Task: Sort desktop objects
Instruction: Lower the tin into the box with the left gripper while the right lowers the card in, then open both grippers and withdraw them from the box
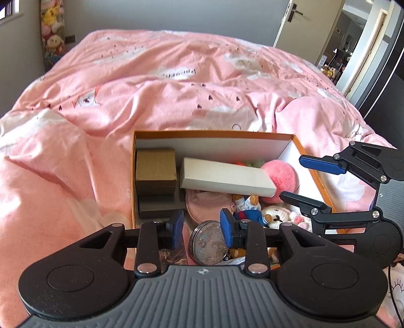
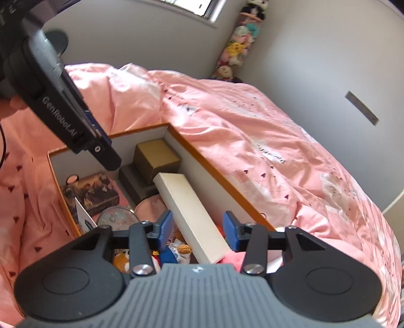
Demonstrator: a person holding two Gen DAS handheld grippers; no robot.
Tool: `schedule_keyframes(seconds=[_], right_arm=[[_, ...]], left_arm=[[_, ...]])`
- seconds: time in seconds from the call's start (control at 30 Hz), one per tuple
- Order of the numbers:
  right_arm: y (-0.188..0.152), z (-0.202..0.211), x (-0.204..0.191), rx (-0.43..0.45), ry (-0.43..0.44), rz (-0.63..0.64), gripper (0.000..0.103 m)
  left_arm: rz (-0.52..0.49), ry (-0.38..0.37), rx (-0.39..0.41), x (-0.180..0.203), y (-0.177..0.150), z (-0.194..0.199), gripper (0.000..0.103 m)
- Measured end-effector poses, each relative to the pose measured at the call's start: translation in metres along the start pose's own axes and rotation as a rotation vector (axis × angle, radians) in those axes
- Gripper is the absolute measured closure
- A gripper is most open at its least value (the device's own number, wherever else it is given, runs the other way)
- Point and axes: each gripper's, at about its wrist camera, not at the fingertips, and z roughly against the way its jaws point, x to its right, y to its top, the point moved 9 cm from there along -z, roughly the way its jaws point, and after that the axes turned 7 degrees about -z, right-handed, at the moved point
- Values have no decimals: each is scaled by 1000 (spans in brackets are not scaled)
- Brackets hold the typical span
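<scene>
An orange-rimmed cardboard box [image 1: 214, 131] lies on the pink bed. Inside are a brown cube box [image 1: 155, 167], a long white box [image 1: 227, 179], a pink plush ball [image 1: 280, 176], small dolls [image 1: 248, 205], a pink pouch [image 1: 207, 204] and a round clear case [image 1: 208, 243]. My left gripper [image 1: 202, 230] is open above the round case, holding nothing. My right gripper [image 2: 198, 228] is open over the near end of the long white box [image 2: 192, 212]; it also shows in the left wrist view [image 1: 294, 176]. The right wrist view also shows a book [image 2: 91, 191] inside.
The pink duvet [image 1: 151, 88] surrounds the box on all sides. A hanging column of plush toys [image 1: 51, 30] is at the far wall. An open door [image 1: 293, 22] is at the back right. A grey flat box [image 2: 132, 183] sits under the brown cube.
</scene>
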Motion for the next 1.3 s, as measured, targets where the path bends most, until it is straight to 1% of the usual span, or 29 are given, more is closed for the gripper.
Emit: schedule_keyframes(seconds=[0.07, 0.1, 0.13, 0.2, 0.33, 0.4, 0.43, 0.47, 0.5, 0.57, 0.6, 0.7, 0.77, 0.87, 0.93, 1.03, 1.23, 1.3], right_arm=[[0, 11, 2, 16, -19, -56, 51], [0, 17, 2, 25, -23, -88, 49], [0, 23, 2, 33, -23, -123, 47], [-1, 32, 2, 45, -24, -176, 43], [-7, 46, 2, 62, -46, -285, 41], [-11, 50, 4, 71, -44, -381, 34], [-14, 51, 5, 73, -44, -433, 32], [-17, 52, 7, 76, -47, -492, 31], [-21, 51, 9, 77, -49, -542, 30], [-29, 49, 10, 68, -54, -637, 28], [-34, 48, 10, 67, -56, -679, 25], [-48, 43, 6, 61, -74, -774, 22], [-57, 38, 2, 45, -97, -788, 22], [-67, 33, -5, 34, -141, -780, 21], [-71, 31, -8, 34, -152, -772, 16], [-77, 25, -12, 21, -159, -762, 15], [-85, 20, -13, 23, -202, -729, 14], [-87, 18, -12, 24, -209, -726, 13]], left_arm=[[2, 7, 34, 5, 0, 9, 61], [5, 11, 54, 7, -1, 15, 54], [8, 17, 76, 8, -1, 20, 51], [14, 37, 121, 10, -3, 30, 51], [30, 83, 203, 9, -10, 47, 50], [44, 105, 238, 9, -16, 51, 44], [56, 120, 257, 8, -19, 52, 42], [66, 133, 271, 8, -22, 53, 39], [74, 145, 281, 8, -25, 52, 37], [81, 167, 291, 8, -32, 50, 37], [81, 175, 293, 9, -34, 48, 36], [100, 184, 294, 11, -44, 38, 36], [108, 187, 288, 14, -50, 31, 36], [87, 199, 273, 21, -59, 22, 36], [79, 206, 263, 24, -65, 16, 36], [83, 207, 258, 26, -71, 9, 36], [14, 279, 272, 33, -76, 3, 35], [6, 293, 274, 34, -77, 1, 35]])
